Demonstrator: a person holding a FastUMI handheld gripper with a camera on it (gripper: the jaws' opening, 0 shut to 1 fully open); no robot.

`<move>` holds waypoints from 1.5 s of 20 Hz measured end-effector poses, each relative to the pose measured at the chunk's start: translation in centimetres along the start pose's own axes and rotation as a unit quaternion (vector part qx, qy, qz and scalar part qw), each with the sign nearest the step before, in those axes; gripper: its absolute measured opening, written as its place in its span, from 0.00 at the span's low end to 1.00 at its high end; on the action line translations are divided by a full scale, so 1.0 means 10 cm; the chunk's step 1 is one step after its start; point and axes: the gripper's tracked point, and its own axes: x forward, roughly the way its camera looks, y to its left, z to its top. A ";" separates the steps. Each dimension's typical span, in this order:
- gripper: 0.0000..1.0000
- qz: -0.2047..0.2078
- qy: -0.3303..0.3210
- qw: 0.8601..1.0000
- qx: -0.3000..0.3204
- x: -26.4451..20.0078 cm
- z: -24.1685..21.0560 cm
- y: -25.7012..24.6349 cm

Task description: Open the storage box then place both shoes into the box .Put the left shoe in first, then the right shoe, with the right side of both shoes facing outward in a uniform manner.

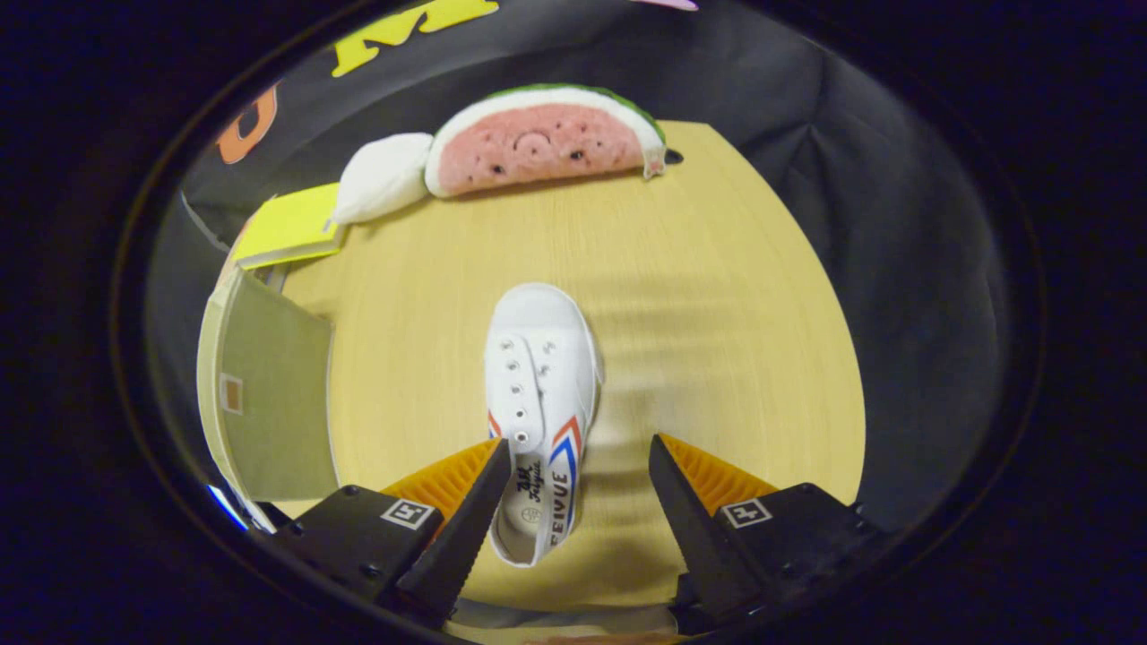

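Observation:
A white canvas shoe (540, 394) with red and blue stripes lies on the wooden table (717, 340), toe pointing away from me. Its heel end reaches between my fingers, close against the left finger (466, 511), while the right finger (690, 511) stands apart from it. My gripper (581, 448) is open above the shoe's rear part. The storage box (269, 403) stands to the left of the shoe with its lid swung up, showing a grey-green inner face.
A watermelon-slice plush (542, 139) and a white plush (381, 175) lie along the table's far edge. A yellow book-like item (287, 224) sits beyond the box. Bare tabletop stretches to the right of the shoe.

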 end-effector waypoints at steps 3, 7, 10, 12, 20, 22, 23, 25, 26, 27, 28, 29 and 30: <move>0.98 0.013 0.032 0.999 -0.009 0.19 -0.07 0.05; 0.92 -0.019 0.072 0.996 -0.041 0.37 -0.01 -0.03; 0.77 0.005 0.056 0.998 -0.007 0.41 -0.04 0.10; 0.47 -0.006 0.046 0.999 -0.016 0.43 -0.06 0.12; 0.09 -0.005 0.016 1.000 0.016 0.25 -0.03 0.09; 0.08 -0.009 -0.006 1.000 0.021 0.20 0.02 0.08; 0.08 -0.011 -0.022 0.999 0.025 0.15 0.05 0.10; 0.08 -0.013 -0.059 0.998 0.035 0.01 0.14 0.16; 0.08 -0.015 -0.078 0.996 0.037 -0.10 0.16 0.16; 0.08 -0.017 -0.096 0.995 0.036 -0.17 0.17 0.17; 0.08 -0.016 -0.113 0.993 0.035 -0.22 0.19 0.15; 0.08 -0.012 -0.132 0.991 0.036 -0.29 0.19 0.14; 0.08 -0.008 -0.152 0.988 0.039 -0.35 0.20 0.12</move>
